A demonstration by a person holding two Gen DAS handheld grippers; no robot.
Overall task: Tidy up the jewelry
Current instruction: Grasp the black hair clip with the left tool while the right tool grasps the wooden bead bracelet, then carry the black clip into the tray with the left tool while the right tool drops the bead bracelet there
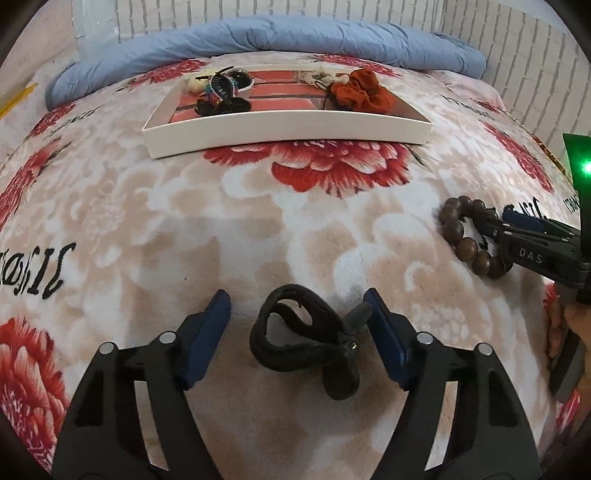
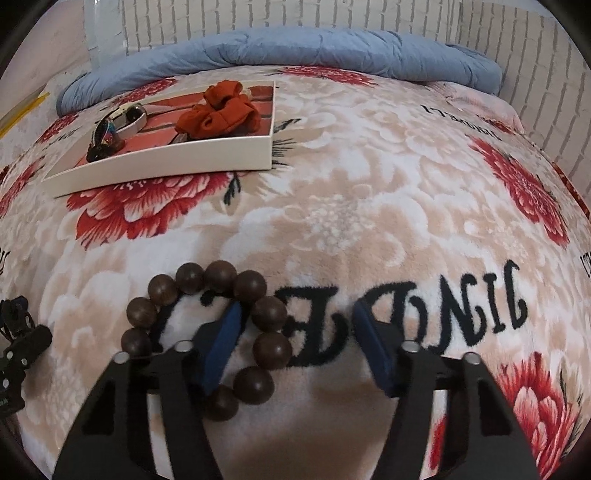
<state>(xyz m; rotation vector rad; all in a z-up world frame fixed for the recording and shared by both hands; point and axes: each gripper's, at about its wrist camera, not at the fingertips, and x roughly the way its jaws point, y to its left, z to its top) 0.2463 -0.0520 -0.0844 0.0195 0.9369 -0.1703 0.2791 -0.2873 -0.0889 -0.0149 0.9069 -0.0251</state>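
A black hair clip (image 1: pixel 312 341) lies on the flowered blanket between the open fingers of my left gripper (image 1: pixel 297 345). A brown wooden bead bracelet (image 2: pixel 207 332) lies on the blanket; my right gripper (image 2: pixel 295 347) is open, with its left finger (image 2: pixel 221 343) set inside the bracelet's loop and its right finger outside. The bracelet (image 1: pixel 469 236) and right gripper also show at the right of the left wrist view. A white tray (image 1: pixel 288 127) at the far side holds an orange scrunchie (image 1: pixel 360 92) and several hair accessories (image 1: pixel 221 92).
The flowered plush blanket (image 1: pixel 258 229) covers the bed. A rolled blue quilt (image 1: pixel 277 37) lies along the far edge against a white brick wall (image 2: pixel 295 18). The tray also shows far left in the right wrist view (image 2: pixel 166 158).
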